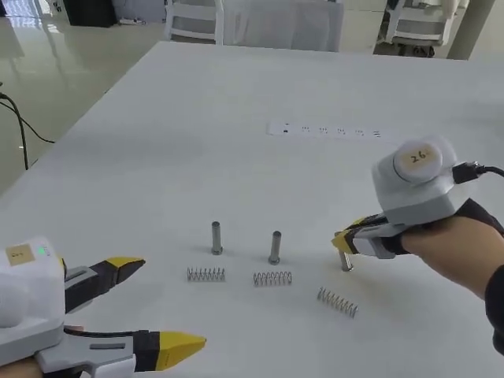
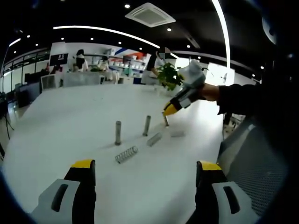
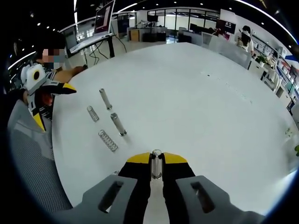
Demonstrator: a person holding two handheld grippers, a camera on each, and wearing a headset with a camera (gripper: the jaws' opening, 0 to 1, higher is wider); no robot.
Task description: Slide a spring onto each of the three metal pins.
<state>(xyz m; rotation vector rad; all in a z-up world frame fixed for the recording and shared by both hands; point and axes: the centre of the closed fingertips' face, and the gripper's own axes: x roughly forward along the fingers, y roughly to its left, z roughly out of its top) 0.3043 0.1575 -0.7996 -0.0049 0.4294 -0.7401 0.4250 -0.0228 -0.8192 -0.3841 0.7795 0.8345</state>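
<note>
Two metal pins stand upright on the white table: the left pin (image 1: 216, 238) (image 2: 117, 133) (image 3: 105, 99) and the middle pin (image 1: 275, 247) (image 2: 147, 125) (image 3: 117, 124). A third pin (image 1: 346, 261) (image 3: 156, 164) (image 2: 166, 120) is clamped between the jaws of my right gripper (image 1: 344, 241) (image 3: 156, 161), near the table surface. Three springs lie in front of the pins: left spring (image 1: 205, 274) (image 2: 126, 154) (image 3: 92, 113), middle spring (image 1: 272, 278) (image 2: 154, 139) (image 3: 108, 140), right spring (image 1: 337, 302) (image 2: 177, 134). My left gripper (image 1: 161, 303) (image 2: 145, 168) is open, nearer than the left spring, holding nothing.
A white power strip (image 1: 324, 130) lies farther back on the table. Chairs (image 1: 193, 20) stand beyond the far edge. A person's sleeve (image 1: 488, 260) comes in from the right. The table's left edge (image 1: 79, 118) runs diagonally.
</note>
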